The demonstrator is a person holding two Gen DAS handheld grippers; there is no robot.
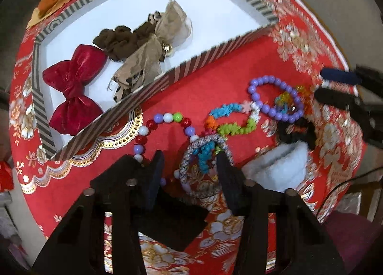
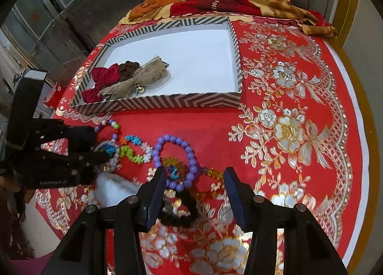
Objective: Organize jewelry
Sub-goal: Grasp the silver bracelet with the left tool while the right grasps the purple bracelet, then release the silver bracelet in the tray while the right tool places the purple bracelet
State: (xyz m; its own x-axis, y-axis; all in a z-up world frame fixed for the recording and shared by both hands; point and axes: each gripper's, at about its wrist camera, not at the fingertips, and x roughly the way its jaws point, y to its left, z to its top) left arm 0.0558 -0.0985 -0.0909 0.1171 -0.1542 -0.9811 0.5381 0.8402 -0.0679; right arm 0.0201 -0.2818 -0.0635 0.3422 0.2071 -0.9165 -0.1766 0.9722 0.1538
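Left gripper (image 1: pixel 189 167) straddles the woven bracelet (image 1: pixel 191 172), seemingly not pinching; right gripper (image 2: pixel 195 187), spread, half hides a black scrunchie (image 2: pixel 179 212).

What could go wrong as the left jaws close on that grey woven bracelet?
1. The turquoise spiky strand lies threaded through the grey woven bracelet, so lifting may drag it along.
2. The multicolour bead string runs under the left gripper and could snag.
3. The right gripper hovers close by.

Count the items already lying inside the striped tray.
3, bunched at one end of the striped tray: a red velvet bow, a brown scrunchie and a beige gauzy bow with a small bell. They overlap, so something smaller underneath may be hidden.
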